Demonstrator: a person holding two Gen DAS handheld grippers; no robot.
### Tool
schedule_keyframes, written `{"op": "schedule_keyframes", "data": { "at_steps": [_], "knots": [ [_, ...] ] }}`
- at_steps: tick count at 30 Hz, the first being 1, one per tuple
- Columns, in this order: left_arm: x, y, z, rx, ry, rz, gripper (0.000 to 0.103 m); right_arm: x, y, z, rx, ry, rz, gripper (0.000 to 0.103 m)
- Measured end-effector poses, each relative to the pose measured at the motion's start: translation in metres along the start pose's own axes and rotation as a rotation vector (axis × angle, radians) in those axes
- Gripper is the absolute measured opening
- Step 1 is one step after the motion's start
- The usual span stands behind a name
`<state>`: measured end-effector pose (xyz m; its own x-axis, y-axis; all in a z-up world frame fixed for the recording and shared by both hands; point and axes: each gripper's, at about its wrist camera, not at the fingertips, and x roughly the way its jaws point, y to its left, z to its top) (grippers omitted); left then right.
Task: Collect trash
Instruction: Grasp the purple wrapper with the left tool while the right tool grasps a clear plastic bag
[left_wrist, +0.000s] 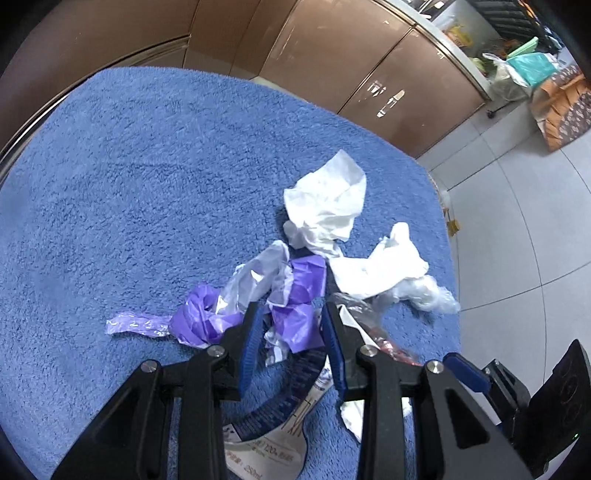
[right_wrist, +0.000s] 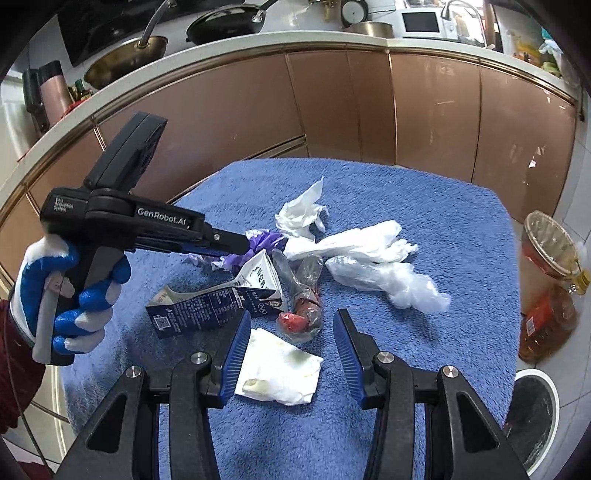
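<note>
The right gripper (right_wrist: 290, 350) hangs above a blue towel (right_wrist: 461, 236), its fingers (right_wrist: 236, 350) apart, with a stained white napkin (right_wrist: 280, 365) lying between them, untouched. Just beyond lie a flattened blue carton (right_wrist: 218, 302) and a clear wrapper (right_wrist: 304, 295) with something red inside. Farther back sit crumpled tissues (right_wrist: 303, 216), a clear plastic bag (right_wrist: 391, 282) and purple plastic (right_wrist: 266, 240). A gloved hand (right_wrist: 66, 295) at left holds the left gripper (right_wrist: 240, 242) over the purple plastic. A bin (right_wrist: 532, 417) stands on the floor at right.
</note>
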<state>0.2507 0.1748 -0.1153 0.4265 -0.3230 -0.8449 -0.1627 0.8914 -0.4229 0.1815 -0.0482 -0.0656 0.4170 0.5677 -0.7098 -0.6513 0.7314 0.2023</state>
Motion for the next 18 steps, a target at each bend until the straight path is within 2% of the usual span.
{"op": "schedule_keyframes", "data": {
  "at_steps": [4,9,12,16,18],
  "knots": [
    [0.009,0.0,0.002,-0.017,0.02,0.005,0.032,0.014,-0.001,-0.002,-0.008,0.023,0.006,0.044],
    [0.02,0.004,0.004,-0.05,0.035,-0.003,0.031,0.025,-0.005,-0.005,0.003,0.034,0.013,0.036],
    [0.023,0.004,0.003,-0.051,0.032,-0.002,0.031,0.03,-0.007,-0.007,0.01,0.038,0.02,0.03],
    [0.021,0.004,0.001,-0.046,0.023,-0.001,0.028,0.034,-0.008,-0.01,0.015,0.035,0.024,0.014],
    [0.019,0.005,0.0,-0.043,0.015,-0.002,0.027,0.035,-0.009,-0.01,0.016,0.034,0.025,0.011]
  ]
}}
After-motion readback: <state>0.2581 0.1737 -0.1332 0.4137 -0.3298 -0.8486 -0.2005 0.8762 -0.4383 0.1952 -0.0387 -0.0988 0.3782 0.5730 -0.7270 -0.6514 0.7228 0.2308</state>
